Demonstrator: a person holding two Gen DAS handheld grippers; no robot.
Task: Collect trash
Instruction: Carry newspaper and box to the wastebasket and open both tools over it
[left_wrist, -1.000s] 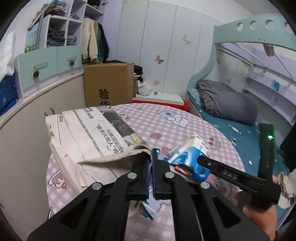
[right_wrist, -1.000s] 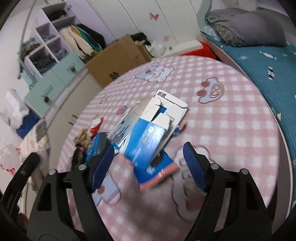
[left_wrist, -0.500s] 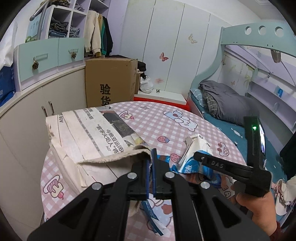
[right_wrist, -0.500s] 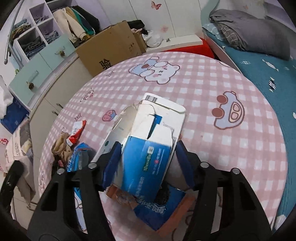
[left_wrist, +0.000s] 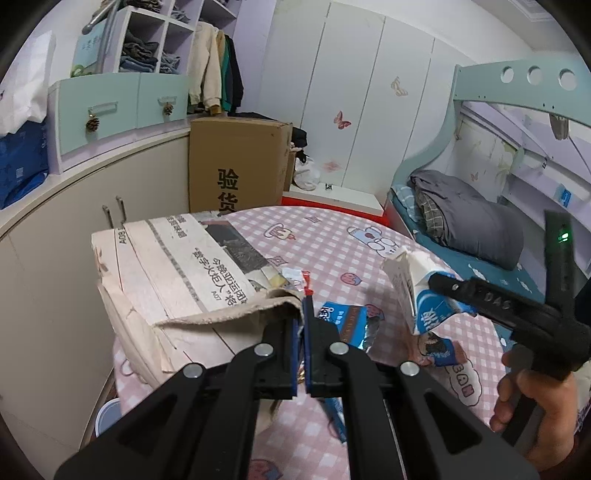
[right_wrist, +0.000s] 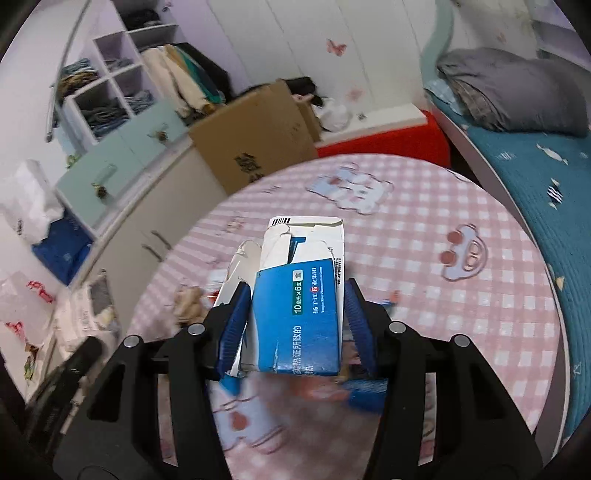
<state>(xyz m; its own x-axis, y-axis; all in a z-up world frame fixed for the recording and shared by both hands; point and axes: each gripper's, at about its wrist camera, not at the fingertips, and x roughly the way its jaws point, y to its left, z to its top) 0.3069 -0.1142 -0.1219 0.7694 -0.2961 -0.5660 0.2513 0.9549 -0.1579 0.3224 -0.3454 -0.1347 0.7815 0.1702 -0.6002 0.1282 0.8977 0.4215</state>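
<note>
1. The left gripper (left_wrist: 303, 325) has its two fingers squeezed together on the torn rim of a paper bag (left_wrist: 166, 280) made from newspaper. It holds the rim so the mouth of the bag stays open for the trash

2. The paper bag sits on the round table (left_wrist: 332, 236) with the pink check cloth, at the table's left edge, near the cupboard. That spot puts it close to the trash that needs to go in

3. The right gripper (right_wrist: 293, 314) has just been closing its fingers, and a torn blue and white medicine box (right_wrist: 299, 306) is between them. The blue pads now press on both sides of the box, so the box is held and is up off the table

4. In the left wrist view the medicine box (left_wrist: 421, 295) hangs to the right of the paper bag, well apart from the bag's mouth. A person's hand (left_wrist: 535, 406) holds the handle of that right gripper

5. More trash lies on the table just beside the bag: a blue wrapper (left_wrist: 347, 321) and a small red and white wrapper (left_wrist: 304, 280). They seem to be waiting for their turn

6. The next job is likely to carry the box over to the open bag and drop it in. The box is bent and torn, so it could slip or squash if squeezed too hard
</note>
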